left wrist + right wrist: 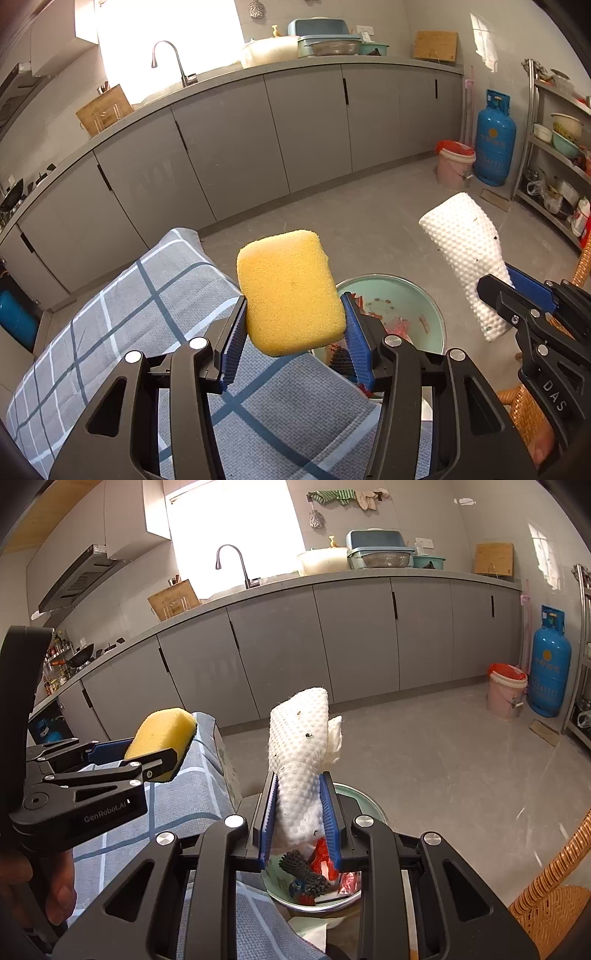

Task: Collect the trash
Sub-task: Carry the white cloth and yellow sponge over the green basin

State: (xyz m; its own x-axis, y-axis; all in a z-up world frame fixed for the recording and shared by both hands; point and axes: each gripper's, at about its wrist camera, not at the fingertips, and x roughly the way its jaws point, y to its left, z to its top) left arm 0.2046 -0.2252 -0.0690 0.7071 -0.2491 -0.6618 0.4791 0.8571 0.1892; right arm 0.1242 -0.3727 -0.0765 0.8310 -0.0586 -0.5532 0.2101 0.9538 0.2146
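Trash already fills the green basin (369,805) below; left tongs (293,325) are clamped on a yellow sponge (290,291), right tongs (299,808) on a white dimpled cloth (301,760), both held above it, not yet dropped.

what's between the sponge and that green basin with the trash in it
Nothing visible. The left tool holds the yellow sponge in open air above the green basin, whose top is uncovered.
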